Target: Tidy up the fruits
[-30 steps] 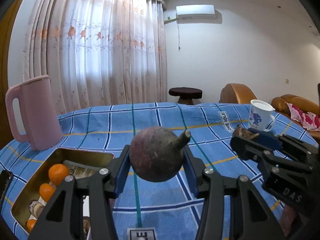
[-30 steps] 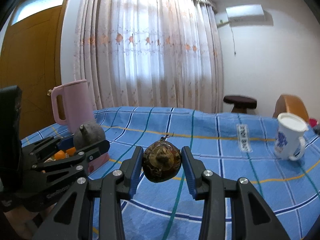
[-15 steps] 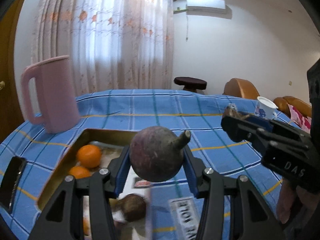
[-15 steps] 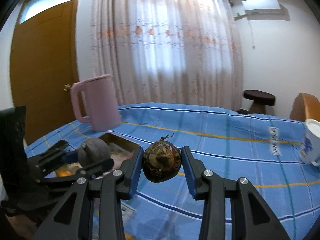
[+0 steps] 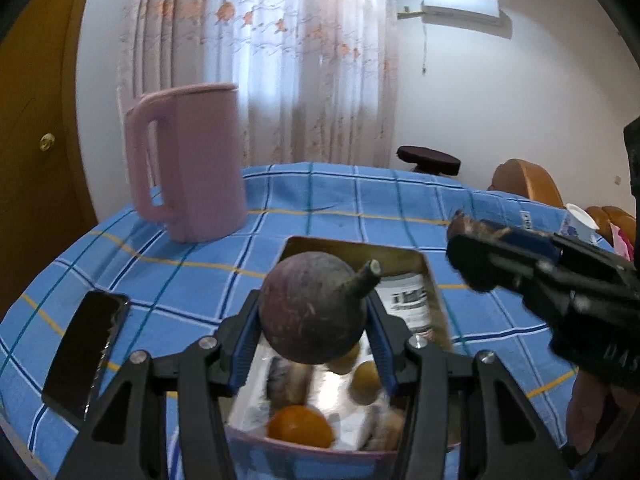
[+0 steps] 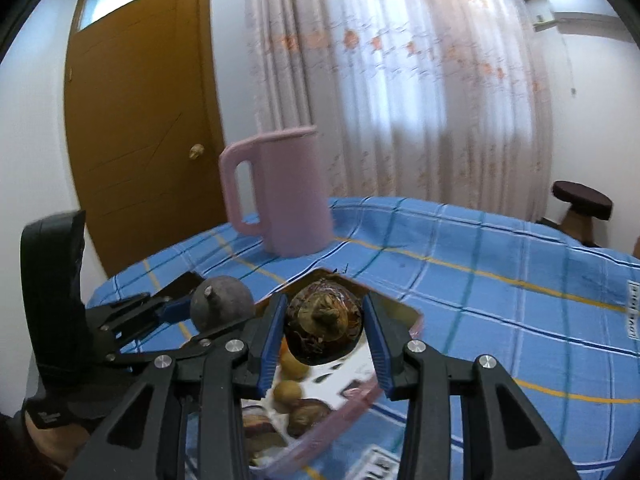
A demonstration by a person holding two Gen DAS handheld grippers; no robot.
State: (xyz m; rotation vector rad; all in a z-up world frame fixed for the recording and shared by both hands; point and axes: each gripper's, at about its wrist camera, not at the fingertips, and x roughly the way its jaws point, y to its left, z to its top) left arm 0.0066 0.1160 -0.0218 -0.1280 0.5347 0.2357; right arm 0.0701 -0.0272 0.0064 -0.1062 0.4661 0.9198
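Note:
My left gripper (image 5: 314, 320) is shut on a round purple mangosteen (image 5: 312, 314) with a stubby stem, held above a gold metal tin (image 5: 352, 250). The tin holds an orange (image 5: 300, 426), small yellow fruits (image 5: 364, 376) and other dark pieces. In the right wrist view my right gripper (image 6: 324, 326) is shut on a dark brown mangosteen (image 6: 324, 326) with its dried calyx facing the camera, also over the tin (image 6: 400, 312). The left gripper (image 6: 192, 312) with its purple fruit (image 6: 222, 302) hangs just to the left of it. The right gripper (image 5: 472, 256) shows at the right in the left wrist view.
A tall pink jug (image 5: 188, 160) stands beyond the tin on the blue checked tablecloth (image 5: 340, 200). A black phone (image 5: 86, 348) lies left of the tin. A white printed mug (image 5: 578, 220) sits at the far right. A stool (image 6: 580, 200) and a door (image 6: 140, 120) are behind the table.
Both grippers have swung left across the table with their fruits still held. The tin, at the lower left before, now lies directly under both; the jug has come nearer the middle.

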